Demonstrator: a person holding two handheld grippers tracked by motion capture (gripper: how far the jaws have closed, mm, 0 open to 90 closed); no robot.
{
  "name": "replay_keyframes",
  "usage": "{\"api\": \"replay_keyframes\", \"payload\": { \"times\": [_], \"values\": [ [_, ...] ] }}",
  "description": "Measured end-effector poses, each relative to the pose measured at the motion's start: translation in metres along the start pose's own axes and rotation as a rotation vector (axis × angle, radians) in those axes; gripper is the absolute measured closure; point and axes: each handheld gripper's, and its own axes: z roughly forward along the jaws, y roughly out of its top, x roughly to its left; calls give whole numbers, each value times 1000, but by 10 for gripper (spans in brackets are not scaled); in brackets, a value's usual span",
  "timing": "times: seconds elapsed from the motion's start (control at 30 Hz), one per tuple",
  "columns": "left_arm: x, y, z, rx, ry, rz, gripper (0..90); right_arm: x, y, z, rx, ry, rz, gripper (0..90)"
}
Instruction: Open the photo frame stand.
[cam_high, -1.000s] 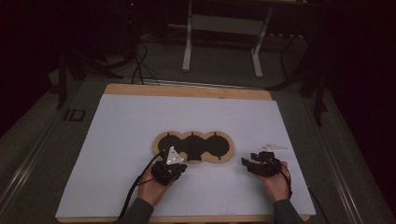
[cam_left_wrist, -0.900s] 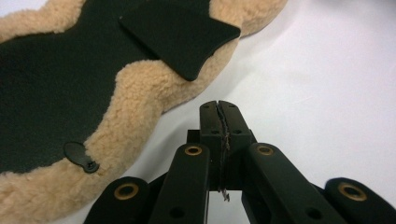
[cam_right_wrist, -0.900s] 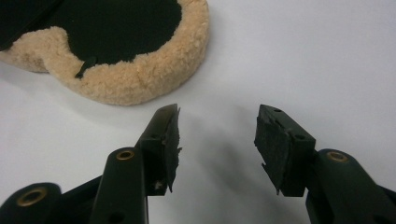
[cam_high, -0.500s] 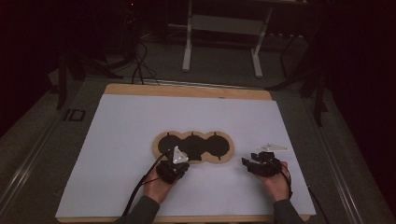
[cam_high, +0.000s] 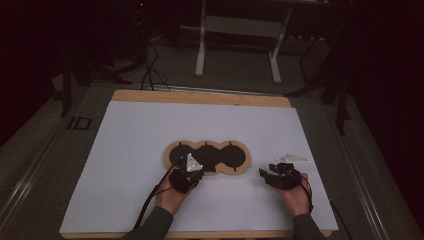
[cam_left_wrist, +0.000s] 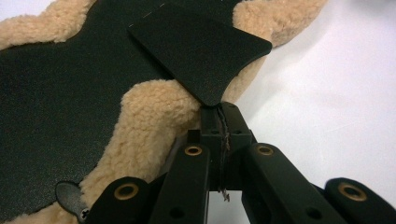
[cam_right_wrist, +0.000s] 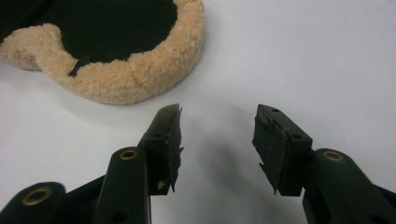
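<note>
**Left hand draws back a little toward the mat's near edge**

Left gripper (cam_left_wrist: 219, 116) has eased slightly nearer the person since the earlier frame. Its jaws are clamped on the corner of a black flap (cam_left_wrist: 201, 51) of the fleece-edged mat (cam_high: 207, 157), directly ahead. Right gripper (cam_right_wrist: 217, 140) stands apart beside the mat's right end, jaws half open and empty. Peel low and slowly, keeping the pinch firm.
</note>
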Motion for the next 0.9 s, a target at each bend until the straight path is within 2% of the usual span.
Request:
{"api": "replay_keyframes", "payload": {
  "times": [0.53, 0.9],
  "values": [
    [1, 7, -5, -12, 10, 0, 900, 0, 0, 0, 1, 1, -5, 509],
    [7, 25, -15, -56, 28, -4, 900, 1, 0, 1, 3, 3, -8, 509]
  ]
}}
